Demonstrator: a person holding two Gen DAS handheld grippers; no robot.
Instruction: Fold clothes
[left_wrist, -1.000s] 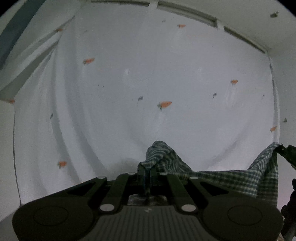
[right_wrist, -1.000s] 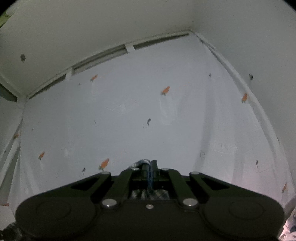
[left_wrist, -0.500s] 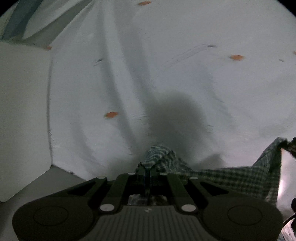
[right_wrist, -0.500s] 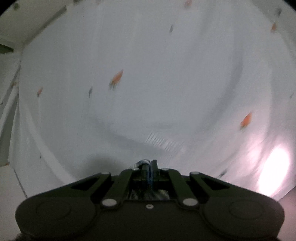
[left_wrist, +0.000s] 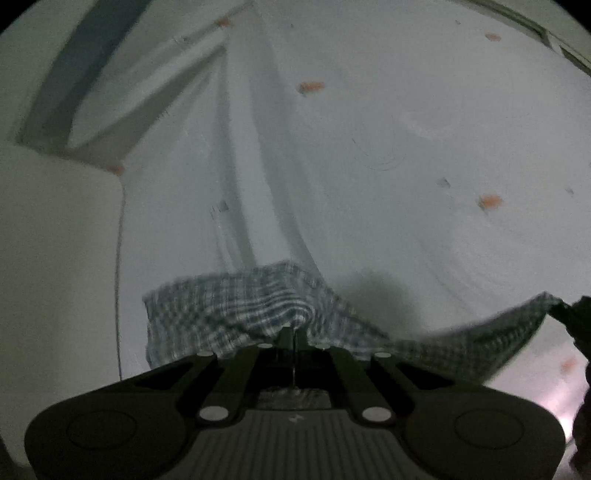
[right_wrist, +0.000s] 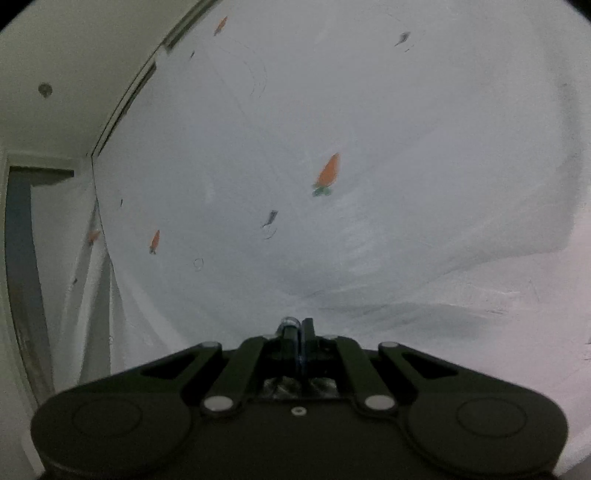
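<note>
A blue-and-white checked garment (left_wrist: 236, 306) is stretched low over the white bed sheet (left_wrist: 369, 184). My left gripper (left_wrist: 293, 334) is shut on its edge, and loose cloth spills out to the left of the fingers. The garment runs right to a raised corner (left_wrist: 532, 314), where the dark tip of my right gripper (left_wrist: 570, 314) holds it. In the right wrist view my right gripper (right_wrist: 298, 326) is shut, with a thin strip of blue-edged checked cloth (right_wrist: 290, 323) showing between the fingers; the bulk of the garment is hidden under the gripper body.
The sheet, printed with small orange carrots (right_wrist: 328, 171), covers the bed and is creased in long folds (left_wrist: 258, 166). A white wall (left_wrist: 55, 258) stands at the left. A headboard rail (right_wrist: 129, 92) runs along the far edge of the bed.
Both views have swung and dropped closer to the sheet. The checked cloth ahead of the left gripper has spread out to the left. Both grippers stay shut on it.
</note>
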